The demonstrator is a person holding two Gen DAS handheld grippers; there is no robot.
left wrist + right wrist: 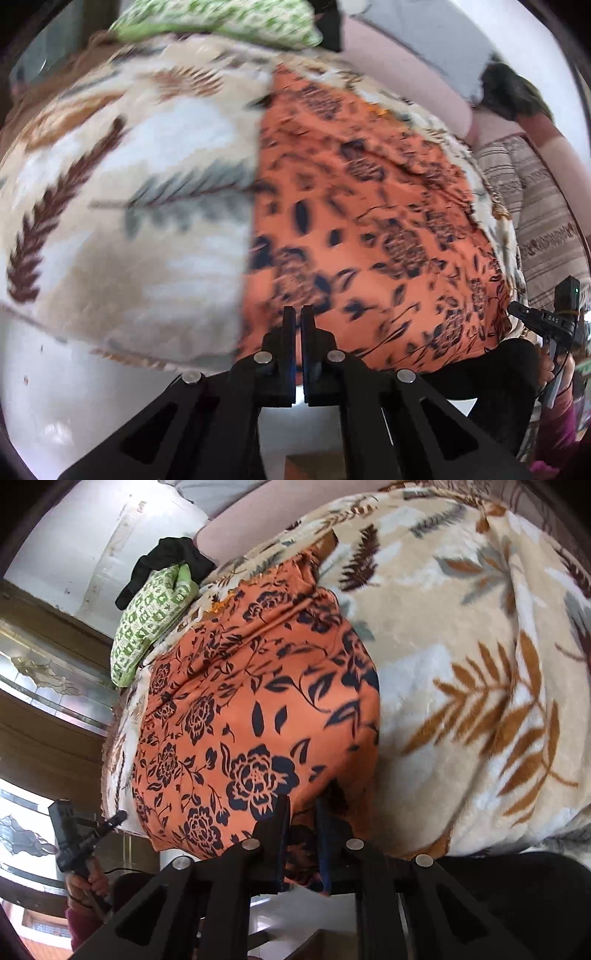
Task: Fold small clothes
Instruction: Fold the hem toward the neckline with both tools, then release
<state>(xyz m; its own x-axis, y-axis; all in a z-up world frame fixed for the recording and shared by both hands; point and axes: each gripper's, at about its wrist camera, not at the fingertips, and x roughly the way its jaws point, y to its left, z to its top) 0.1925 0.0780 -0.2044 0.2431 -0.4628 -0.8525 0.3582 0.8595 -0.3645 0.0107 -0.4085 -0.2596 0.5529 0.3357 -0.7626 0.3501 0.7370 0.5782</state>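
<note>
- Cloth first: the orange flowered garment (258,709) lies spread on the leaf-patterned blanket (480,686), which covers a bed or couch; I cannot tell which.
- Measured from the garment, a green-and-white patterned piece (147,627) sits past its far end, with a black piece (166,565) just beyond that.
- The right hand-held gripper (301,834) stands at the garment's near edge, its jaws drawn in on a bunch of the orange cloth, which shows between the pads.
- The left hand-held gripper (297,332) is at the same near edge, closer to the garment's straight side; its jaws are together with only a sliver of gap. Whether a thin hem is pinched there is too fine to tell.
- Judged step: taking hold of the near edge at two points, to carry it over toward the far end.
- To do it well, check that the left pinch has cloth before lifting; if it comes up empty, the fold will skew.
- Keep both holds level and the edge taut between them so no crease forms.
- Lift only the orange layer; the plush blanket beneath could snag and ride along.
- Lay the edge down square to the far hem before letting go.
</note>
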